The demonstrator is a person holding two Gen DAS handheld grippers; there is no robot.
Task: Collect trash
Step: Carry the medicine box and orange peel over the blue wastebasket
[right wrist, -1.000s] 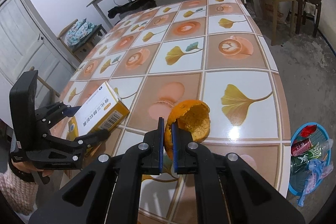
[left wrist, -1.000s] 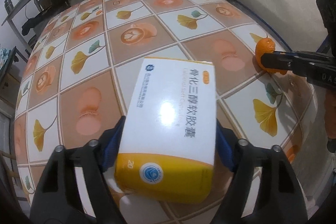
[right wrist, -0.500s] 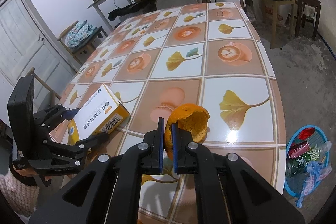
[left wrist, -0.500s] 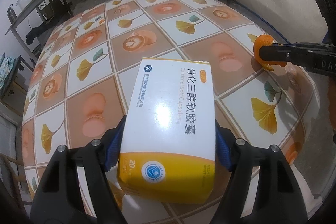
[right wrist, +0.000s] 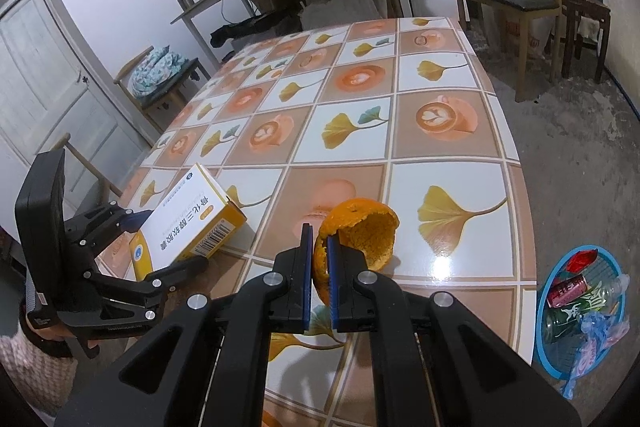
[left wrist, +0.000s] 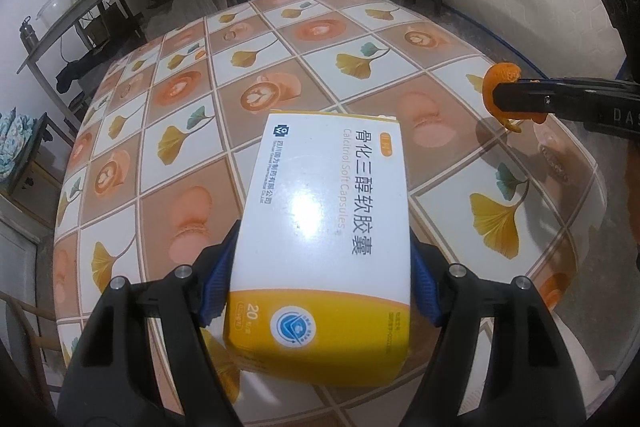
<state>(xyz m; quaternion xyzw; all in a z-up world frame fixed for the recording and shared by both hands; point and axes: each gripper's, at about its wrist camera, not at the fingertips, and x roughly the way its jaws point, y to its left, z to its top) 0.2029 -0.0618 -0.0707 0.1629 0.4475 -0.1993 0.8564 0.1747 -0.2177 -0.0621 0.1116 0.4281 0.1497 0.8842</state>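
Two grippers are in view, each loaded. We note the left gripper (left wrist: 320,287) clamped across the width of a white and yellow medicine box (left wrist: 324,227), its blue pads (left wrist: 218,283) pressed on the long sides near the yellow end. In the right wrist view the same box (right wrist: 188,223) is tilted, its far end touching or nearly touching the table (right wrist: 440,131) and its near end raised in the left gripper (right wrist: 156,247). We cannot tell whether the far corner truly rests on the surface.

We record the right gripper (right wrist: 319,279) nearly closed, its jaws pinching the wall of an orange peel (right wrist: 360,231) shaped like a hollow cup. The peel's open side faces right and away from the camera; its lower edge sits at or just above the tabletop. From the left wrist view the peel (left wrist: 500,83) shows at the tip of the right gripper (left wrist: 496,99), near the table's right edge.

On the floor beside the table's right side stands a blue basket (right wrist: 548,359) containing cans, a bottle and wrappers. A person's sleeve (right wrist: 32,359) shows behind the left gripper.
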